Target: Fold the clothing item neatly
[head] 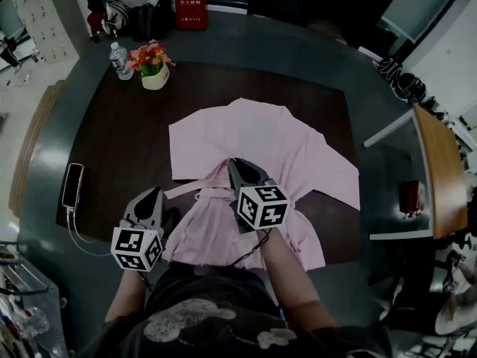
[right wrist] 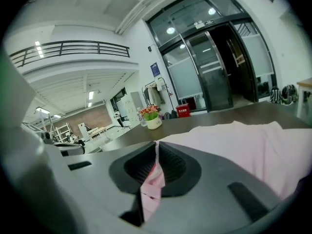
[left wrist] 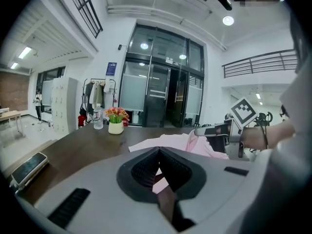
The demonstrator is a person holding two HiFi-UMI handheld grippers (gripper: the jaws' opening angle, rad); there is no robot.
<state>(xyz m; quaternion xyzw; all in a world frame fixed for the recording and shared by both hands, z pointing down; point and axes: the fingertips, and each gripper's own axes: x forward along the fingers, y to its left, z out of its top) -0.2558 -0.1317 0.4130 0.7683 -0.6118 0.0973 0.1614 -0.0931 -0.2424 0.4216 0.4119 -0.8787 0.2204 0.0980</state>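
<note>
Indoors, dark counter (head: 112, 148), flowers (head: 153, 60) at eleven o'clock; pink garment (head: 261, 140) rumpled, left claw (head: 156, 192) and right claw (head: 233, 164) both clenching it.

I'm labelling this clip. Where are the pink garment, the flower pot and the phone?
pink garment (head: 262, 136), head view, middle of the spread cloth.
flower pot (head: 155, 79), head view, white pot's side.
phone (head: 73, 185), head view, its dark screen.

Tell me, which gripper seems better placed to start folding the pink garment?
Probably the right gripper: its jaws clamp the pink garment near its middle. The left gripper sits at the garment's edge, shut on what looks like its thin belt.
</note>
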